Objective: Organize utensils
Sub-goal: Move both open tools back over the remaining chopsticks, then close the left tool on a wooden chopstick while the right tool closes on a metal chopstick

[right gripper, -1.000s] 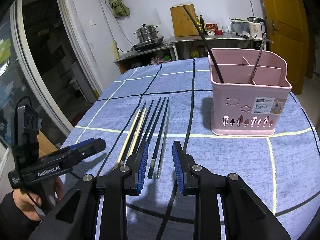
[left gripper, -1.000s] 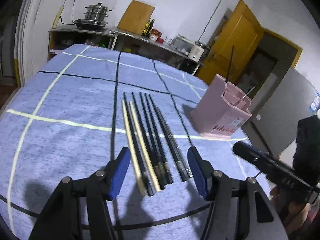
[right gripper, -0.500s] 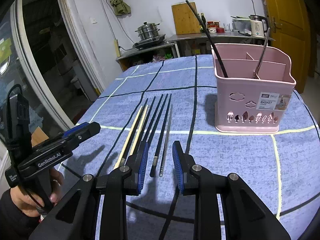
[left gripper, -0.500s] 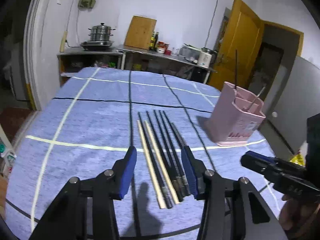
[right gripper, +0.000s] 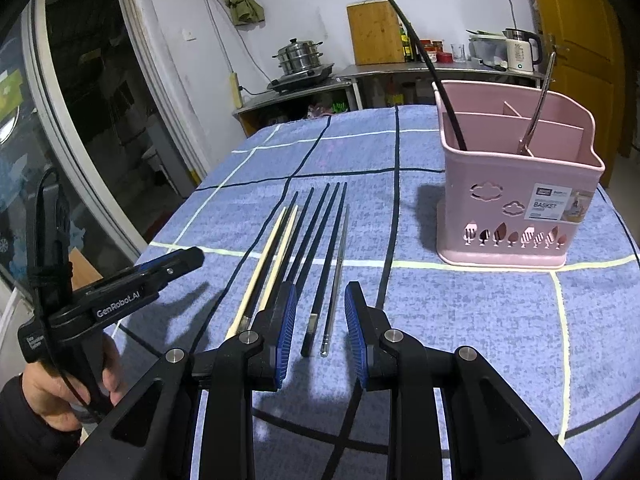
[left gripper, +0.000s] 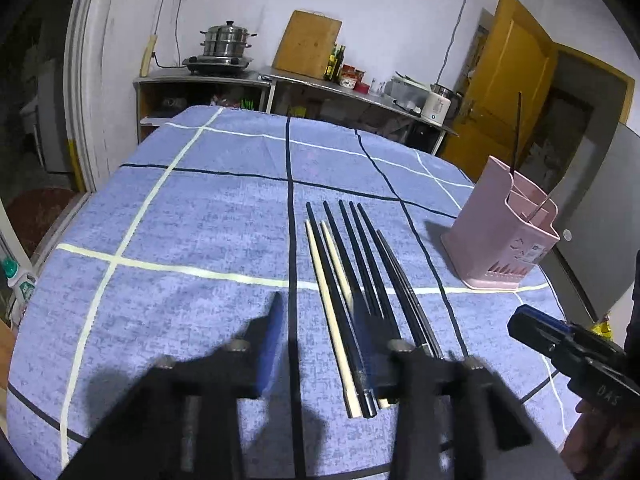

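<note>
Several chopsticks [left gripper: 366, 264] lie side by side on the blue checked tablecloth [left gripper: 200, 240]: two pale wooden ones, several black ones and a thin metal one [right gripper: 336, 280]. My left gripper [left gripper: 318, 320], blurred, hovers over their near ends; its jaws are opening, and a pale and a black stick show between them untouched. My right gripper [right gripper: 320, 300] stands open over the near ends of a black chopstick [right gripper: 328, 256] and the metal one. The pink basket [right gripper: 512, 200] stands upright at the right with a black chopstick and a metal utensil in it.
The left gripper [right gripper: 160, 272] shows from the side in the right wrist view, held by a hand. The right gripper [left gripper: 532, 326] shows at the left view's right edge, near the basket [left gripper: 500, 248]. Behind the table are a counter, a steamer pot, a kettle and a yellow door.
The left gripper tilted up and shifted left over the chopsticks; its jaws narrowed, then widened a little. The right gripper stayed put.
</note>
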The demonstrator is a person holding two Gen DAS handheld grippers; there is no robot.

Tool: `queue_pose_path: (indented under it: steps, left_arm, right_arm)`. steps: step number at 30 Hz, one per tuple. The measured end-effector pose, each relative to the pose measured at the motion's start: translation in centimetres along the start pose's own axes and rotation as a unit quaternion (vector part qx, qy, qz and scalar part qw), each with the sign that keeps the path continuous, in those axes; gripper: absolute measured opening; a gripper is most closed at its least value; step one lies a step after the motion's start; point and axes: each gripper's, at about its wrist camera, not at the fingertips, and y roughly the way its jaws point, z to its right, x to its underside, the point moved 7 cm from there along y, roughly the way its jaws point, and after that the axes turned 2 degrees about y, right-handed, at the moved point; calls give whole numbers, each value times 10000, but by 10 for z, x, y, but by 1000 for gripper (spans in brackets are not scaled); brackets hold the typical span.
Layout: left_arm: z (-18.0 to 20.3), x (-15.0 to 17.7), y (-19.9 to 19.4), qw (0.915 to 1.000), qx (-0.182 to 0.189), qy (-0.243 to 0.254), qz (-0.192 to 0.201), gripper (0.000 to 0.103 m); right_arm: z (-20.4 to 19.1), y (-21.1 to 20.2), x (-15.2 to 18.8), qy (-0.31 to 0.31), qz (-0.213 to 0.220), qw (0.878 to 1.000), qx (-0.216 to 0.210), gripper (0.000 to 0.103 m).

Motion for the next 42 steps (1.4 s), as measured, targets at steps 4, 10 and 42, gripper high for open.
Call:
queue_pose_path:
  steps: [4,10,42]
  left_arm:
    - [1,1,11,9999,-34,12,-103,56]
    - [-1,3,34,9994,-157,46,-317,56]
    - [-9,-8,86,9964,-353,326,-702,24]
  right_arm:
    - [2,6,-1,-27,-39,10000,41,26]
    - [4,18,-2,-68,-114,9998,132,26]
    - [12,71,-7,-81,-451,9986,265,26]
